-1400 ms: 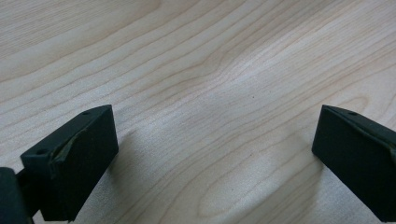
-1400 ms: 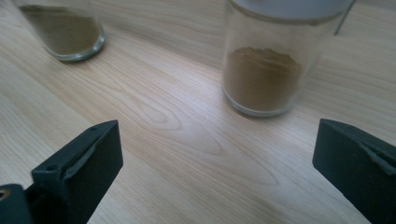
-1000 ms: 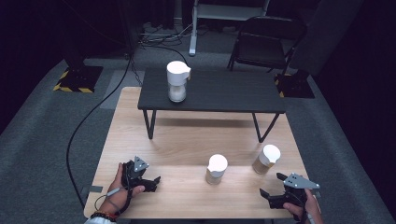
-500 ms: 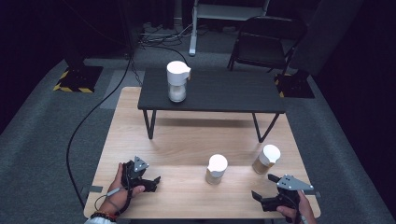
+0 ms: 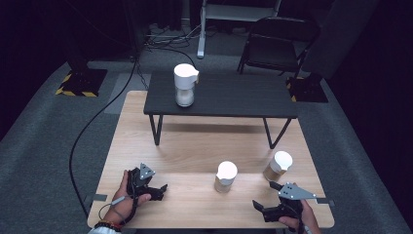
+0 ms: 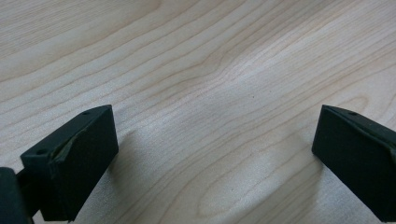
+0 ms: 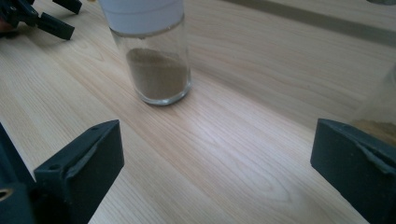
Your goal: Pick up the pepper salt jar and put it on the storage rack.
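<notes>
**A:** Where did the jars stand relative to the two grippers?

**B:** On the pale wooden tabletop (image 5: 146,141), two white-lidded glass jars stood upright. The middle jar (image 5: 226,176) sat near the front centre; the right-hand jar (image 5: 278,165) stood near the right edge. Each held a low layer of brown powder. The right gripper (image 5: 265,199) hovered low at the front right corner, its fingers spread wide and holding nothing.

**A:** Which jar lay ahead of it?

**B:** In the right gripper view, the middle jar (image 7: 154,51) stood ahead and to the left of the gap between the fingers, clearly apart from them, its long axis vertical. The other jar's glass only edged in at the far right of that view.

**A:** And the left gripper?

**B:** The left gripper (image 5: 163,190) rested at the front left, fingers also wide apart and empty, over bare wood. Judging by position, the right hand was nearer both jars.

**A:** Anything else?

**B:** A taller white jar (image 5: 185,85) stood on a dark low table (image 5: 243,97) beyond.
</notes>
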A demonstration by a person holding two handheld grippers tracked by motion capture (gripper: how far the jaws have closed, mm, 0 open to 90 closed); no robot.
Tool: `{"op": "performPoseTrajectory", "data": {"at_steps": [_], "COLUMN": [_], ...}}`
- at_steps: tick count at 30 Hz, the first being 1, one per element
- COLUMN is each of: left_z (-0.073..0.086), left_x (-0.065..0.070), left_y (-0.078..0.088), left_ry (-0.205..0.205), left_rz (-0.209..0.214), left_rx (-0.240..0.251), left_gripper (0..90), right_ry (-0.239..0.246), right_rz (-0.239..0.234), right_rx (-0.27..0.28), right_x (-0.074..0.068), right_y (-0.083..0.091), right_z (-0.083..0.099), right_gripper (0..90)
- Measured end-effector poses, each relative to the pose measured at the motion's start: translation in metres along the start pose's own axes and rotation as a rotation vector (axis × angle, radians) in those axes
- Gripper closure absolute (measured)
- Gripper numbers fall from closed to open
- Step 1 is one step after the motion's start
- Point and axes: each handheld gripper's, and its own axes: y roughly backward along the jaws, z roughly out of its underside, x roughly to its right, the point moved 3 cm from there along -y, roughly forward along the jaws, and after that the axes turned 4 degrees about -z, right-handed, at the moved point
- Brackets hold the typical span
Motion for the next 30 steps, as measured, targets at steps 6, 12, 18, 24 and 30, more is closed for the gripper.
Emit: {"op": "performPoseTrajectory", "data": {"at_steps": [6, 12, 18, 24, 30], "left_z": [0.0, 0.0, 0.0, 0.0, 0.0], "left_x": [0.0, 0.0, 0.0, 0.0, 0.0], "left_y": [0.0, 0.0, 0.0, 0.0, 0.0], "left_ry": [0.001, 0.001, 0.001, 0.001, 0.001], "left_rz": [0.0, 0.0, 0.0, 0.0, 0.0], "left_rx": [0.001, 0.001, 0.001, 0.001, 0.001], "left_gripper": [0.1, 0.1, 0.1, 0.1, 0.1], "right_ry": [0.014, 0.013, 0.021, 0.035, 0.046], "right_rz": [-0.002, -0.014, -0.031, -0.041, -0.047], "right_rx": [0.011, 0.025, 0.025, 0.028, 0.035], "right_x": [-0.007, -0.009, -0.01, -0.012, -0.015], "right_y": [-0.007, -0.014, -0.024, -0.035, -0.047], "right_z": [-0.004, -0.005, -0.007, -0.013, -0.019], "right_gripper": [2.3, 2.3, 2.3, 2.3, 2.3]}}
